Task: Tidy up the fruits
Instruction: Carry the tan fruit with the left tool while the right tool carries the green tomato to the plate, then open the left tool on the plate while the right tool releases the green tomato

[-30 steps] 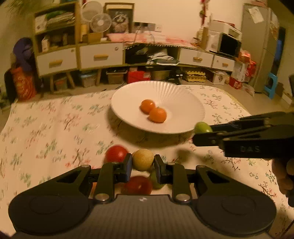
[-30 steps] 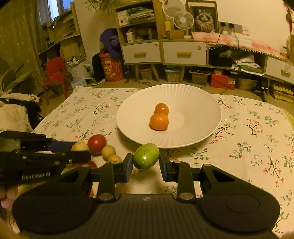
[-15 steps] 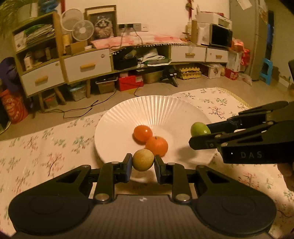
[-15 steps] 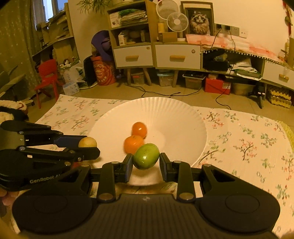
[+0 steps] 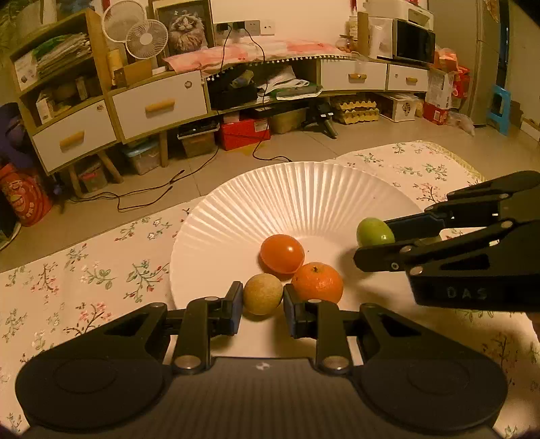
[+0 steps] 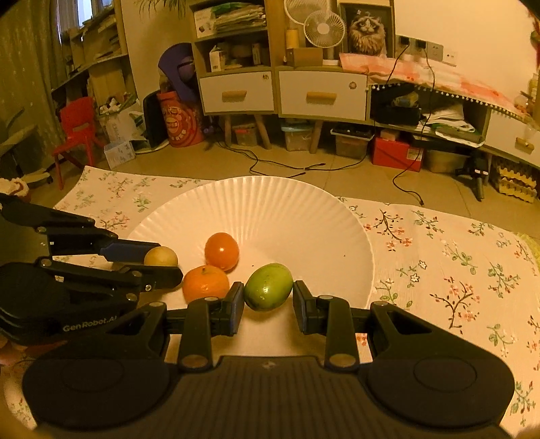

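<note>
now | left tool (image 5: 263,305) "genrobot.ai" grips tan fruit (image 5: 263,293) | right tool (image 6: 268,297) "das" (partly legible) grips green fruit (image 6: 268,286)

Lived-in home, prob. a living rm, warm evening light: low wooden cabinet w/ white drawers (image 6: 322,96) along the wall, framed cat picture (image 6: 366,28), small desk fans (image 6: 324,28), microwave (image 5: 413,45) on the counter, fridge (image 5: 489,60) at far right. Boxes, egg trays & cables crowd the tiled floor; red child's chair (image 6: 79,130) nearby. Floral tablecloth (image 6: 455,256) covers the table in front.
</note>
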Demonstrator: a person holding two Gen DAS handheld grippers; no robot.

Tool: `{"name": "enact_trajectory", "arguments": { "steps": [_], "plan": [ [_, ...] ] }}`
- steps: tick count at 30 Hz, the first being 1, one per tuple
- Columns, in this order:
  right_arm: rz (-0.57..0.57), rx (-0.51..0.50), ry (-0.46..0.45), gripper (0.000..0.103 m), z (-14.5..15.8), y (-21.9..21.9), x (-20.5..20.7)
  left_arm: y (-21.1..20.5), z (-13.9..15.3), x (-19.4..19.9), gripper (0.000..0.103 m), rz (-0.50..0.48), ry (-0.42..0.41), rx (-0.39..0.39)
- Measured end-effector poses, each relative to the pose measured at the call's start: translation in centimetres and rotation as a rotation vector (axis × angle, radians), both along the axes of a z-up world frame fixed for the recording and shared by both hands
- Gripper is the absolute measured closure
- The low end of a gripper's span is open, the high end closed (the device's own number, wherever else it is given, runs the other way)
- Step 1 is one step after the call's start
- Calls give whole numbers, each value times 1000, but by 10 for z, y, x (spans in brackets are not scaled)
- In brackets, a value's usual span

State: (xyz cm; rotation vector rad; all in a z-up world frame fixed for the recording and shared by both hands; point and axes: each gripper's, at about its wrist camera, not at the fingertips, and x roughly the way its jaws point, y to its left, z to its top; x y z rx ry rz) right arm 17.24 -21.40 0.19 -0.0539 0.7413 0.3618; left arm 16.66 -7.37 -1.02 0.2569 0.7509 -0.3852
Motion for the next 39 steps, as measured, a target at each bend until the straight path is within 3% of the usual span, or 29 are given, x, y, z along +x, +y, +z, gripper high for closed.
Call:
{"name": "enact_trajectory", "arguments": {
  "steps": [11, 16, 23, 32, 39],
  "plan": [
    [50, -54, 7, 75, 1, 1, 8, -2, -4, 14, 70, -38, 16, -27],
    [71, -95, 1, 75, 2, 4, 10, -13, -6, 15, 70, -67, 16, 7],
    [74, -122, -7, 74, 2, 5, 10, -10, -5, 19, 68, -45, 18, -8],
    [47, -120, -13, 68, 5, 1, 5, -4, 0, 12, 60, -38, 6, 1],
    [19, -110, -14, 58, 12, -1, -4, 5, 8, -2, 47, -14, 3, -4]
  ]
}}
